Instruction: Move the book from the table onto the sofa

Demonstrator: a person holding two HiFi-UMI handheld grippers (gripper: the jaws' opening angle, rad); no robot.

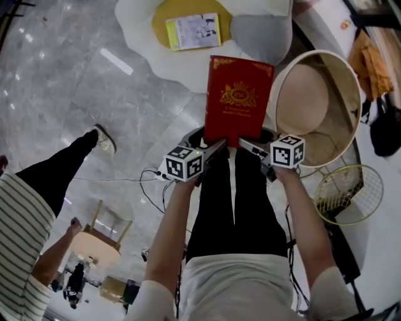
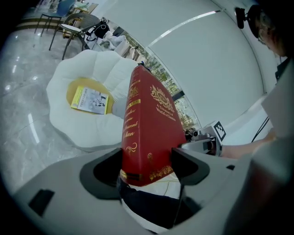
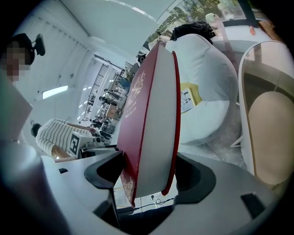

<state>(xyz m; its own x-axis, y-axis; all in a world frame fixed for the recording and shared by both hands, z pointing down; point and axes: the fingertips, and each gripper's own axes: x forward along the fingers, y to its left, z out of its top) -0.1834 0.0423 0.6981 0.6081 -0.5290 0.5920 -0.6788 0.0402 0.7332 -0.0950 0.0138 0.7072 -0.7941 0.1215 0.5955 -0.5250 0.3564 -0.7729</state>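
A thick red book point(image 1: 238, 100) with gold print is held in the air over the floor, between the round table and the white sofa point(image 1: 150, 44). My left gripper point(image 1: 213, 149) is shut on its near left corner, and the spine side point(image 2: 138, 133) sits between the jaws. My right gripper point(image 1: 249, 147) is shut on the near right corner, clamping the covers and white page edges point(image 3: 156, 133). The sofa's yellow seat point(image 1: 164, 19) lies just beyond the book's far edge.
A yellow-edged booklet point(image 1: 193, 31) and a grey cushion point(image 1: 263, 34) lie on the sofa. A round table point(image 1: 351, 81) with a glass top stands at the right, over a beige stool point(image 1: 304, 97). A wire basket point(image 1: 348, 193) sits nearby. A person in a striped top point(image 1: 25, 238) stands at the left.
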